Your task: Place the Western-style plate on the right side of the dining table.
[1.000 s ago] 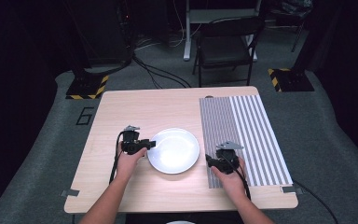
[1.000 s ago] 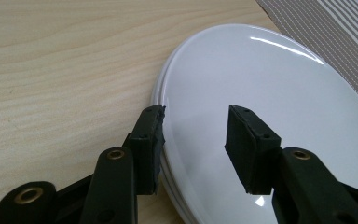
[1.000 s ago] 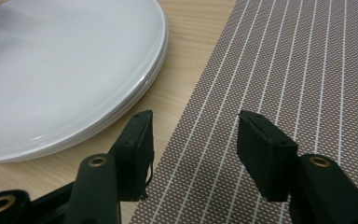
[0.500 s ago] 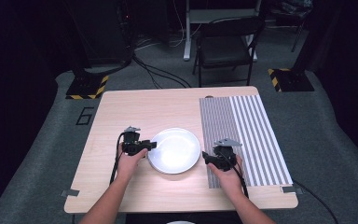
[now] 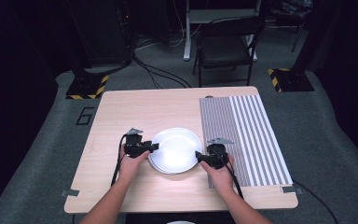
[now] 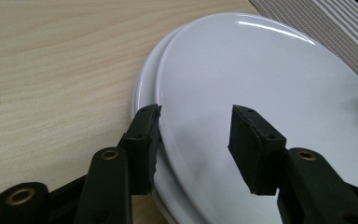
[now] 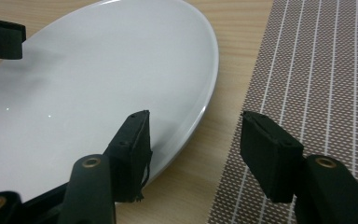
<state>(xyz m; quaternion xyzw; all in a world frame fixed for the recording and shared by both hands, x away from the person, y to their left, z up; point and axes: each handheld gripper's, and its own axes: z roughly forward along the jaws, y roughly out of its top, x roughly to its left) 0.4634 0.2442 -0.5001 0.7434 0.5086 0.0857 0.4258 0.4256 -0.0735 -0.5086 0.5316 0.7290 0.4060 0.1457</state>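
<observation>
Two white plates lie stacked at the middle of the wooden table [image 5: 135, 107]; the top plate [image 5: 175, 150] [image 6: 261, 88] [image 7: 93, 88] sits slightly off the lower plate [image 6: 142, 93]. My left gripper [image 5: 154, 146] [image 6: 196, 135] is open at the stack's left rim, one jaw beside the top plate's edge and the other over its face. My right gripper [image 5: 198, 156] [image 7: 193, 140] is open at the right rim, one jaw over the plate and the other above the edge of the striped placemat [image 5: 242, 135] [image 7: 326, 70]. Neither holds anything.
The brown and white striped placemat covers the table's right part, right beside the plates. Bare wood lies left of and behind the stack. A folding chair [image 5: 226, 46] stands beyond the far edge, with cables on the floor.
My right gripper has edged a little left, up to the plate's right rim. The left gripper and the plates have stayed in place.
</observation>
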